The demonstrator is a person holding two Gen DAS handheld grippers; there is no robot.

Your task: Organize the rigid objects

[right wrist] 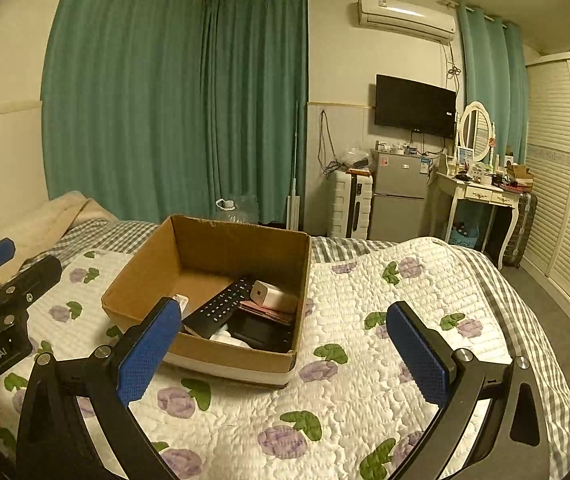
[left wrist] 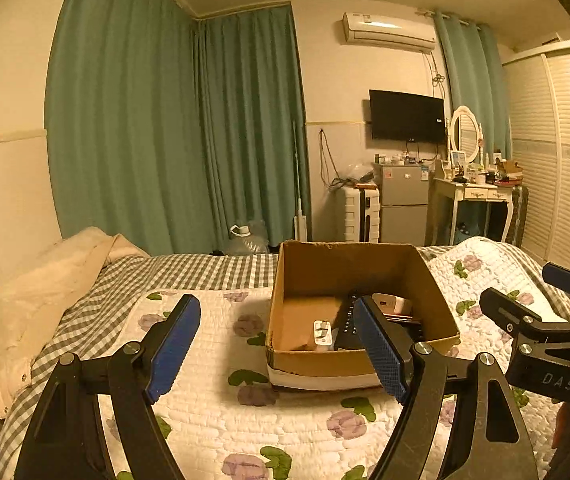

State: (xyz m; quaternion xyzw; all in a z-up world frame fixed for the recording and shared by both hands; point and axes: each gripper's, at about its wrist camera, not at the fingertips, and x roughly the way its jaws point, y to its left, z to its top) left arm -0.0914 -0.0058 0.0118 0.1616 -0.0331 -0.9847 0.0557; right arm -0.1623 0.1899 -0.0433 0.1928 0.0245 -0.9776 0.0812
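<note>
Blanket [left wrist: 25,296], cream, lies bunched at the far left of the bed, beside the green curtain [left wrist: 125,120]. Next comes the left gripper [left wrist: 277,344], held above the floral quilt [left wrist: 213,412] with its blue-padded fingers spread wide and nothing between them. Just ahead of it, on the quilt, sits the box [right wrist: 145,276], an open cardboard one. Inside, toward its right half: a black remote [right wrist: 221,304] lying on a slant, a small white charger [left wrist: 323,334] near the front wall, a white adapter [right wrist: 273,296] resting on a pink item, and a dark flat object beneath, too shadowed to identify. The box's left half shows bare floor. To the right, the right gripper [right wrist: 281,348] hangs over the quilt, likewise spread apart and empty, its left finger overlapping the box's front wall in that view. Beyond the bed stand a fridge [right wrist: 399,196], a wall television [right wrist: 415,106] and a dressing table [right wrist: 481,192].
</note>
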